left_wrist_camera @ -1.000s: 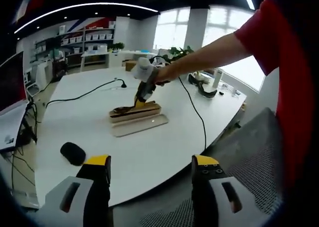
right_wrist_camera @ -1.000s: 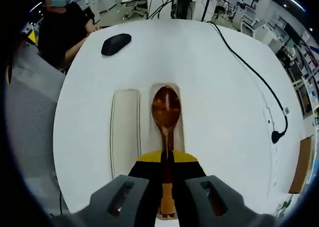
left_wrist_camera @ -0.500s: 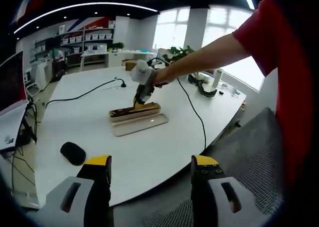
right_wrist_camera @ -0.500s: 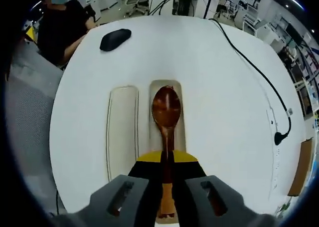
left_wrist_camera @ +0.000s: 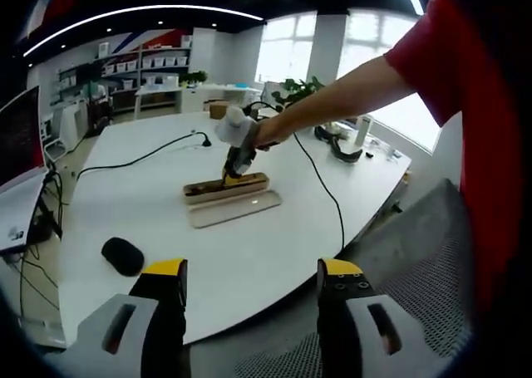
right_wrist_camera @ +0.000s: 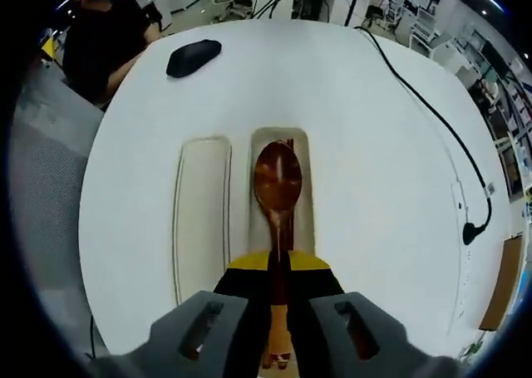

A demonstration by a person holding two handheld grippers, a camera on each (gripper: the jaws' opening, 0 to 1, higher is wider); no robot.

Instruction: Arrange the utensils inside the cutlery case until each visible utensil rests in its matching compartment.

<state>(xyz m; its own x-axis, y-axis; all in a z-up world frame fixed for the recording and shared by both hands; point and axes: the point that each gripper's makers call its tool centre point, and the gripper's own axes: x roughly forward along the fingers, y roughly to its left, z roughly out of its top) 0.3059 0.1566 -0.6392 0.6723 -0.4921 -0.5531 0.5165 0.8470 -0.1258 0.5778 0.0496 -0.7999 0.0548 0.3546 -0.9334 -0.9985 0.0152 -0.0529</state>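
Apparently right tongs tight around spoon handle, left tongs wide.

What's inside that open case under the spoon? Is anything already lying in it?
The wooden spoon, held by the right gripper, hangs over the case. A dark stick tip peeks past the bowl; the spoon and gripper hide the rest. The lid lies beside it.

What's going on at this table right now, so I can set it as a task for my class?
A person is packing a cutlery case. The right hand-held gripper is shut on a brown wooden spoon, holding it over the open tray, bowl forward. The case's lid lies beside the tray. The left hand-held gripper waits open at the table edge, holding nothing.
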